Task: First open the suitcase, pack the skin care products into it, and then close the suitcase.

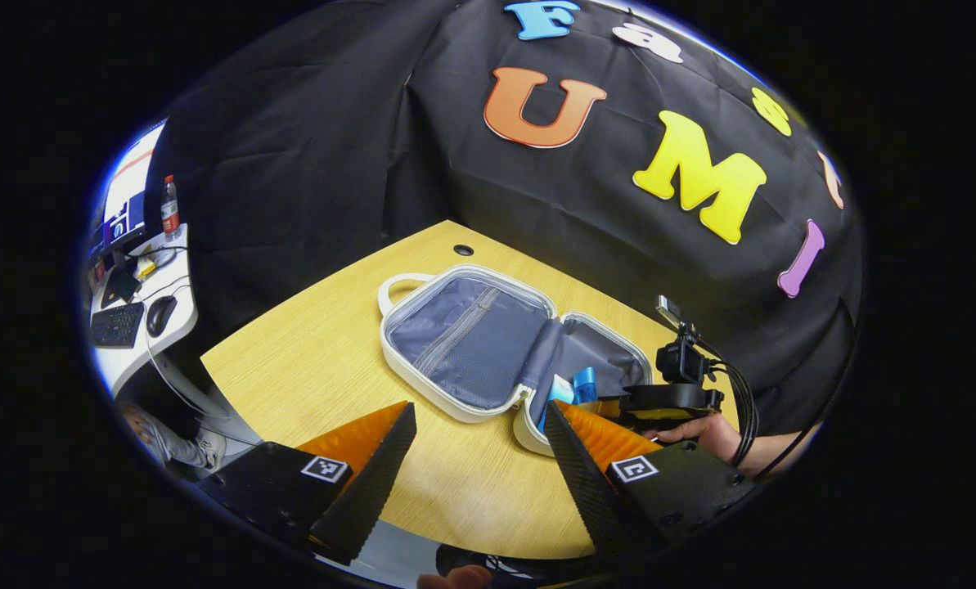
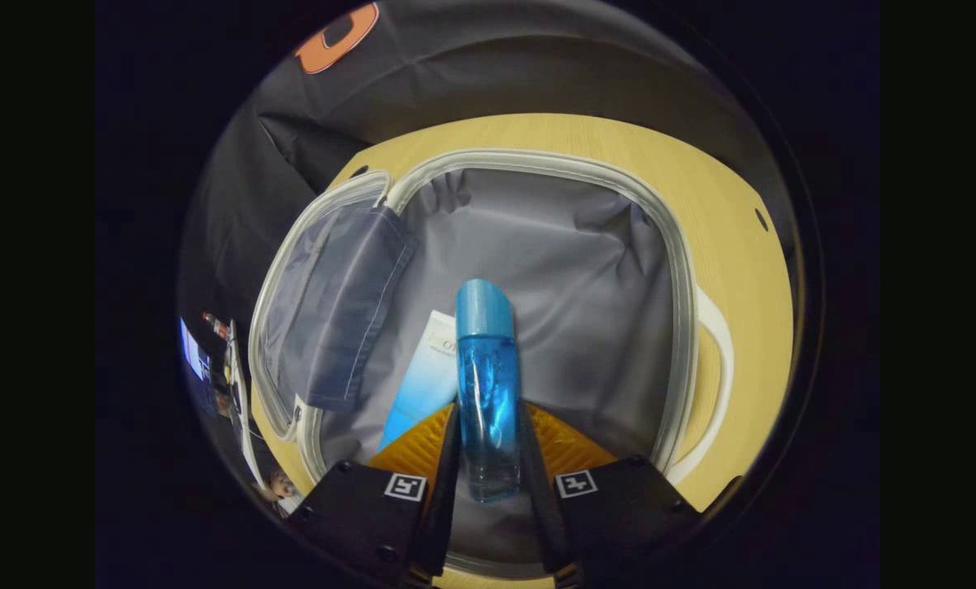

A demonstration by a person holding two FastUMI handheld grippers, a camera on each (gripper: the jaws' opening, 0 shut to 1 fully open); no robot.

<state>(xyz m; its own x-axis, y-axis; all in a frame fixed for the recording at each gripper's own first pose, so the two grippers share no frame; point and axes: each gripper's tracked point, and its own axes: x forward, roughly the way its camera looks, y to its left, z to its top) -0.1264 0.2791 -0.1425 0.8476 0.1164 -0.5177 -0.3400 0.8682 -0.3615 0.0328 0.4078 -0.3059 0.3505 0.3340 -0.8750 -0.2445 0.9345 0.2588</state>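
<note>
1. The right tool has its two fingers pressed against the sides of a blue bottle, gripping it near the base; the bottle's blue cap points away from the camera, over the open suitcase.
2. Just left of the bottle, in the right gripper view, a white and blue tube lies on the grey lining of the suitcase half below the tool.
3. The other half of the suitcase, with a mesh pocket, lies flat to the left in that view.
4. The left tool stands wide open with nothing between its fingers, held above the near part of the tabletop.
5. In the left gripper view the suitcase lies open just beyond the tool, a little to the right, both halves flat on the tabletop, its handle at the far left.
6. In that view the right tool, held by a hand, sits over the suitcase's right half, where the bottle and tube show.
7. Far left, a desk carries a keyboard and mouse.
</note>
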